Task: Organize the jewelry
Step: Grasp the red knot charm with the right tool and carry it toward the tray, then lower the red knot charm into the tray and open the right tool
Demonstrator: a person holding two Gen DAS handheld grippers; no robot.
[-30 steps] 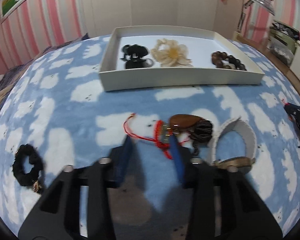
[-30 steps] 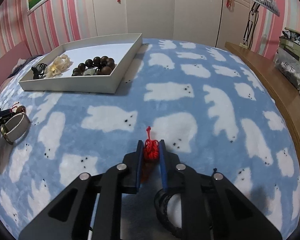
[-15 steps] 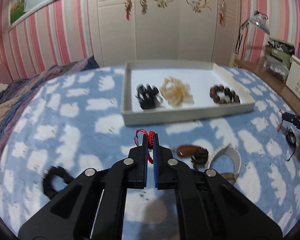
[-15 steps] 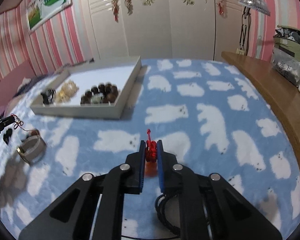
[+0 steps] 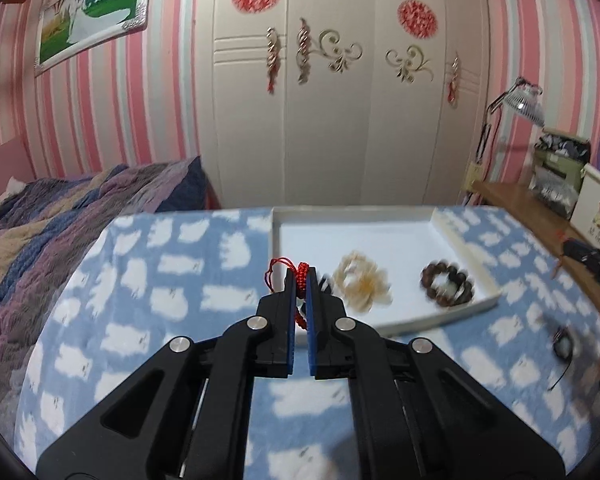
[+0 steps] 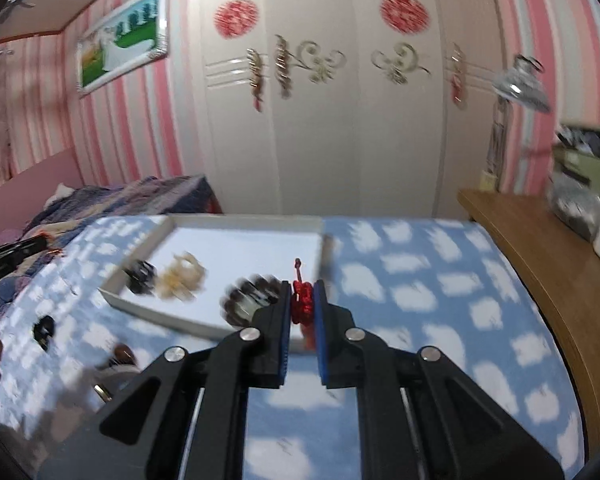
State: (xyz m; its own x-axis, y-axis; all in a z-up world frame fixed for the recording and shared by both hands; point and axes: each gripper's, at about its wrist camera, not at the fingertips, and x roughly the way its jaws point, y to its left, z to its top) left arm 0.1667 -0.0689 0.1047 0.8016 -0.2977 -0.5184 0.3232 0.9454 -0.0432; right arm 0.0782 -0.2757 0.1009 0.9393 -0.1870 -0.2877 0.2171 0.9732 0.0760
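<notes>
My left gripper [image 5: 299,276] is shut on a red knotted cord [image 5: 301,271], held up in front of the white tray [image 5: 456,316]. My right gripper [image 6: 302,294] is shut on a red cord knot [image 6: 302,300], held above the tray's near right corner [image 6: 312,224]. The tray holds a cream flower piece [image 5: 362,284], a brown bead bracelet [image 5: 446,284] and a black hair clip [image 6: 140,276]. What hangs below either gripper is hidden by the jaws.
The blue cloud-print blanket [image 5: 160,280] covers the surface. A black scrunchie [image 6: 44,330] and blurred pieces [image 6: 120,360] lie in front of the tray. A wooden desk [image 6: 540,260] with a lamp stands to the right. A striped quilt [image 5: 60,216] lies left.
Both grippers have lifted well above the blanket and moved toward the tray. The left closed on the red cord a second ago and has kept it since.
</notes>
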